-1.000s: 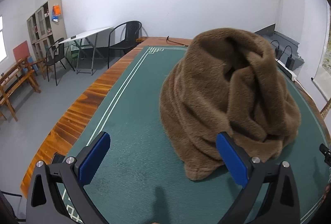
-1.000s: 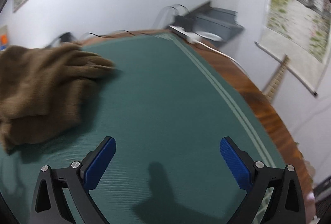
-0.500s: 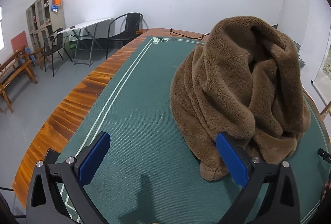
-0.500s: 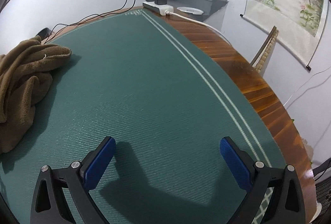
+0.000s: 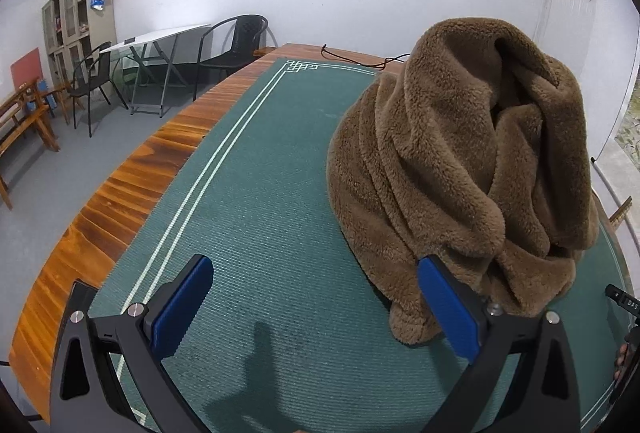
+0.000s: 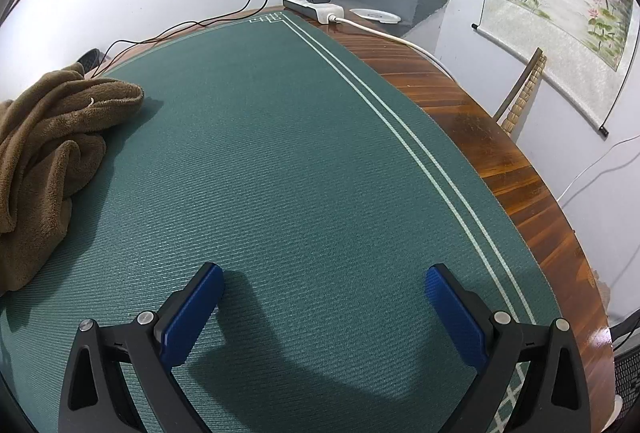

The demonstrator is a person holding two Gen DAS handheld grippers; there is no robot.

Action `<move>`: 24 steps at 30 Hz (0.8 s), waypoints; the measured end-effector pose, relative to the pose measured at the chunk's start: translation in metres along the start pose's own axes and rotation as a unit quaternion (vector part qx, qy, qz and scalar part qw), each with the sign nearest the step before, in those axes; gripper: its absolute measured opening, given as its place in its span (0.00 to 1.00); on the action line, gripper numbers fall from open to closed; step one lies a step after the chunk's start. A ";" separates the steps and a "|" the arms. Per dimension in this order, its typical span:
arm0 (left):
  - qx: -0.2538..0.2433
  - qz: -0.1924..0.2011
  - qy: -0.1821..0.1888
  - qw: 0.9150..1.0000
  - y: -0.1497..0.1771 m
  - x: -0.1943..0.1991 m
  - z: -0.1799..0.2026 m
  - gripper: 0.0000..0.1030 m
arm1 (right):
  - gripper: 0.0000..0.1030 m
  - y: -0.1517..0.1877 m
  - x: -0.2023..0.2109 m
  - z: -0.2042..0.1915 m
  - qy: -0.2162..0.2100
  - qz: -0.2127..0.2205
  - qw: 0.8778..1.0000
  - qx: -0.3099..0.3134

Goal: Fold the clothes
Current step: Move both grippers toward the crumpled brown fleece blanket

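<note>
Left wrist view is filled on its right half by a brown fleece garment [image 5: 460,169], heaped in a tall crumpled mound on the green mat [image 5: 248,193] that covers the wooden table [image 5: 120,193]. No clear long axis can be read from it, since it is bunched upward and not laid out; no collar or sleeve can be told for certain. Its lower hem is seen just beside, perhaps touching, the right-hand pad of the left gripper [image 5: 316,307], so the cloth lies ahead and to the right of those jaws, which are spread wide and hold nothing.

From the right wrist view the same garment [image 6: 52,145] is found at the far left edge, cut off by the frame, well apart from the right gripper [image 6: 324,309]. Its jaws are likewise spread wide over bare mat, with nothing between them. The left gripper is therefore judged the nearer one, and a reach to the hem would probably fall to it first (the right would need to swing leftward).

A power strip [image 6: 314,11] with plugged chargers and cables is seen at the far table corner. Folding is judged not yet begun. The far side of the mound is hidden.
</note>
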State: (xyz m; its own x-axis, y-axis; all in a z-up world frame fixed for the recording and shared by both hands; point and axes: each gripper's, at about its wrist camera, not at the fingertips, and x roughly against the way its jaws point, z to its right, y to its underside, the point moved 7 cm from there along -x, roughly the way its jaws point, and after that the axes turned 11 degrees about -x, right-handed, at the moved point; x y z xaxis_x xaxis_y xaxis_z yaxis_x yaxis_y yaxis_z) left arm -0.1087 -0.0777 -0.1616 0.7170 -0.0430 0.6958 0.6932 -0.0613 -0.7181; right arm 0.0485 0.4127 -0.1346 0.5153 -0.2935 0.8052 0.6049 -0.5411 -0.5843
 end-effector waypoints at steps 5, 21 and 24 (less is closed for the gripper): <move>0.007 -0.008 0.010 1.000 0.005 -0.008 0.002 1.00 | 0.99 -0.007 -0.003 -0.006 0.001 -0.001 1.000 0.000; 0.076 -0.032 0.040 0.996 0.027 -0.029 -0.019 1.00 | 0.99 -0.023 0.083 -0.149 -0.271 0.063 0.959 0.054; 0.083 -0.030 0.046 0.995 0.028 -0.028 -0.020 1.00 | 0.93 -0.027 0.077 -0.175 -0.293 0.053 0.953 0.058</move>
State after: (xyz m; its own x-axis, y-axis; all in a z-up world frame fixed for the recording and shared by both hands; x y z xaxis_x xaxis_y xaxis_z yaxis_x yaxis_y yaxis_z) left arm -0.1103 -0.0979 -0.2010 0.6699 -0.1350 0.7301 0.7423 0.0981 -0.6629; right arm -0.0343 0.2662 -0.0391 0.8070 0.1681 0.5661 0.5764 -0.4327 -0.6932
